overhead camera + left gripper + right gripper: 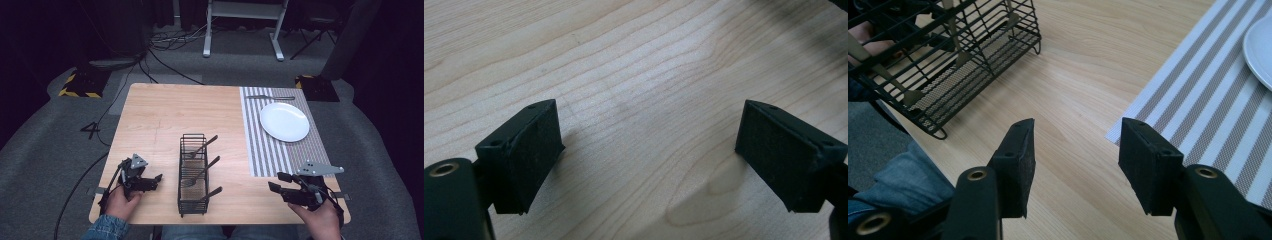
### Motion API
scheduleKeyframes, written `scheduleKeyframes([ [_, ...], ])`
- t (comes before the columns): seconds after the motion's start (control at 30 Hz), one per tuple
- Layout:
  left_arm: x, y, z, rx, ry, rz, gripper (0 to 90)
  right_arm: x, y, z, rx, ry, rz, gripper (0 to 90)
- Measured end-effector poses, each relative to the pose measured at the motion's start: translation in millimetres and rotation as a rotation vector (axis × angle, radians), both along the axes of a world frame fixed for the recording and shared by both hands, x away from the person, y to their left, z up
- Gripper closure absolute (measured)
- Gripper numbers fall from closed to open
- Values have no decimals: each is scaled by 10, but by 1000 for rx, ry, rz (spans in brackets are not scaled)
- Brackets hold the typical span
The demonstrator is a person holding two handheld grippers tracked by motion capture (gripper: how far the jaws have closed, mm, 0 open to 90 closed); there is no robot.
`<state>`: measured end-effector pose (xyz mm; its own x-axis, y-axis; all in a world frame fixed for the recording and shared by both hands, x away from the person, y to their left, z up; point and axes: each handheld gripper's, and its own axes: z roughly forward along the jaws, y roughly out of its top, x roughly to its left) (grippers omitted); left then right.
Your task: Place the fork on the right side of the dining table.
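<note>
Black wire-mesh rectangular cutlery basket [193, 172] sits between two open grippers on the pale wooden table [165, 115]
Its long axis runs 12 to 6 o'clock, utensil handles [207, 144] leaning toward 2; left gripper [150, 181] at its 9 and right gripper [276, 182] at its 3, each with jaws apart and empty

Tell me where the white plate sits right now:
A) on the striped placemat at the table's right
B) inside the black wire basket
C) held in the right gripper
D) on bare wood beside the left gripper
A: in the high view the white plate lies on the striped placemat, apart from the wire basket and both grippers.
</note>
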<state>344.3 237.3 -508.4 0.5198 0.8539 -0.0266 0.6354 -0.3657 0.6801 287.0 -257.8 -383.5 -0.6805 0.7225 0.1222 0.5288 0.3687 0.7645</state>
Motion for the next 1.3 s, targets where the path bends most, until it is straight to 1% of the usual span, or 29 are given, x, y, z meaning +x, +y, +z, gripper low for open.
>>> scheduleKeyframes([
  [0.27, 1, 3, -1, -5, -1, 0, 116, 12, 204, 102, 7, -2, 65, 498],
  [0.3, 1, 3, -1, -5, -1, 0, 115, 12, 204, 102, 7, -2, 65, 498],
  [0.33, 1, 3, -1, -5, -1, 0, 115, 13, 232, 115, 8, 0, 75, 499],
  [0.37, 1, 3, -1, -5, -1, 1, 116, 13, 298, 143, 12, -1, 99, 501],
  [0.6, 0, 2, -2, -5, -1, 0, 115, 1, 486, 205, 23, -4, 162, 503],
  [0.63, 0, 2, -2, -5, -1, 0, 116, 1, 486, 205, 23, -4, 162, 503],
  [0.67, 0, 1, -2, -6, 0, 0, 115, -9, 542, 222, 29, -2, 182, 503],
  [0.73, 0, 1, -2, -5, 0, 0, 115, -12, 560, 229, 31, -1, 187, 504],
  [0.77, 0, 2, -2, -5, 0, 0, 115, -21, 614, 249, 41, 5, 206, 509],
  [0.83, 0, 2, -2, -5, 0, 0, 115, -23, 632, 255, 43, 4, 213, 509],
  [0.9, 0, 2, -2, -5, -1, 0, 115, -38, 708, 277, 50, 6, 238, 513],
  [0.93, 0, 2, -2, -5, -1, 0, 115, -38, 708, 277, 50, 6, 238, 513],
  [0.97, 0, 1, -2, -6, 0, 0, 115, -55, 768, 292, 52, 6, 258, 519],
  [1.3, 0, 0, -2, -6, -1, 2, 115, -116, 1019, 320, 61, 20, 341, 537],
])
